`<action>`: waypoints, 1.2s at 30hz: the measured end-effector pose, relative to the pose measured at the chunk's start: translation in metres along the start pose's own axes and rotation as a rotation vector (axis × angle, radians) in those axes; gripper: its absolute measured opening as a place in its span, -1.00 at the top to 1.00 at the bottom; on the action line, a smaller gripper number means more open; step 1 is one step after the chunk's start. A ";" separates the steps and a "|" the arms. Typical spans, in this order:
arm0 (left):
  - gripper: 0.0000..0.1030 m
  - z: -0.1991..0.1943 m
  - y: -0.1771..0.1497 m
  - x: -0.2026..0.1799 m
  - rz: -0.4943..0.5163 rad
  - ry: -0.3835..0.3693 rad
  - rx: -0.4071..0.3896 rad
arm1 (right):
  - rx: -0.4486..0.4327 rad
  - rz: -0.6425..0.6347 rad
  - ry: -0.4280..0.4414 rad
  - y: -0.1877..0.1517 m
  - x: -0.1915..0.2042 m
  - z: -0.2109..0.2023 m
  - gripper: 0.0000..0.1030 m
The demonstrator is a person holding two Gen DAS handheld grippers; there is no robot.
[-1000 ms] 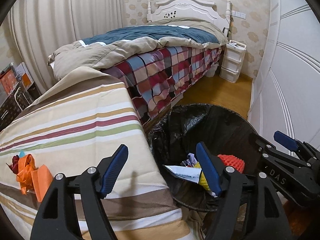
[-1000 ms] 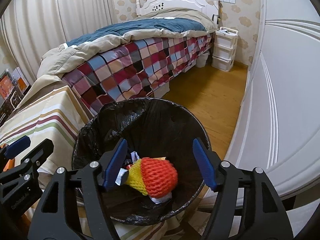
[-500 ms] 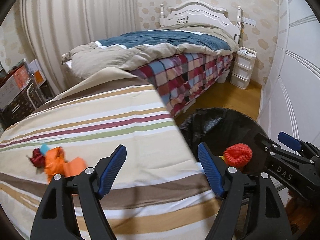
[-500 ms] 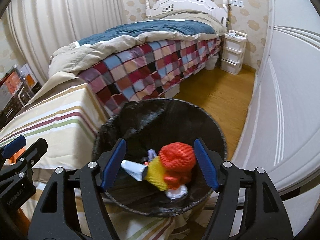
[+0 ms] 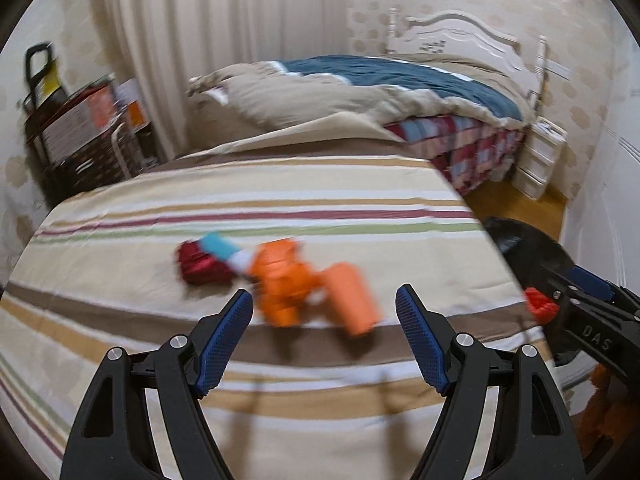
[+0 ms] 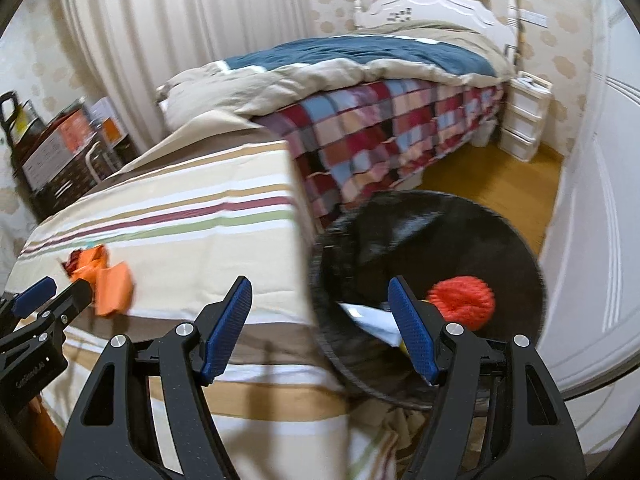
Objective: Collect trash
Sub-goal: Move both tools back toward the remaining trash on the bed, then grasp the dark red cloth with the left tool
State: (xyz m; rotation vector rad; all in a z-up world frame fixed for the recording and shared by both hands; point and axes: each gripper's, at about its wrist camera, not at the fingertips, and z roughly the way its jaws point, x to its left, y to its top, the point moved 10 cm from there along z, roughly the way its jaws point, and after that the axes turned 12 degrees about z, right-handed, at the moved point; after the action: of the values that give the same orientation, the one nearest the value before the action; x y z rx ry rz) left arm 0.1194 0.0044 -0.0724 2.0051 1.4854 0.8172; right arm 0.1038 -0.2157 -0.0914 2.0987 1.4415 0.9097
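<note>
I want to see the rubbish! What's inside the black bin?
In the bin lie a red net ball, white paper and a bit of something yellow. The right gripper's jaws cover part of it, so anything deeper is hidden.

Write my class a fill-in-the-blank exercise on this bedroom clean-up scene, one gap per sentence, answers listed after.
1. The orange wrapper lies on the ____ cloth.
2. The trash bin is lined with a ____ bag.
3. The left gripper has its jaws ____, nothing between them.
4. A red foam net lies inside the ____.

Missing words: striped; black; open; bin
</note>
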 end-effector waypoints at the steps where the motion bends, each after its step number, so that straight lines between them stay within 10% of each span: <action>1: -0.44 0.000 -0.003 0.009 -0.011 0.012 0.004 | 0.008 -0.012 0.012 -0.003 0.010 0.001 -0.34; 22: -0.44 0.060 -0.015 0.094 -0.144 0.069 0.125 | 0.088 -0.106 0.054 -0.025 0.081 0.035 -0.34; 27: 0.20 0.063 -0.021 0.091 -0.149 -0.007 0.126 | 0.091 -0.113 0.054 -0.027 0.084 0.036 -0.34; 36: 0.40 0.050 -0.030 0.086 -0.113 -0.027 0.111 | 0.087 -0.116 0.071 -0.029 0.091 0.031 -0.34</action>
State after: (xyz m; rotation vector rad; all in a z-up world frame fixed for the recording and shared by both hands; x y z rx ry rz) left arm 0.1548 0.0927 -0.1136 1.9827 1.6445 0.6717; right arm 0.1291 -0.1197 -0.1077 2.0381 1.6479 0.8996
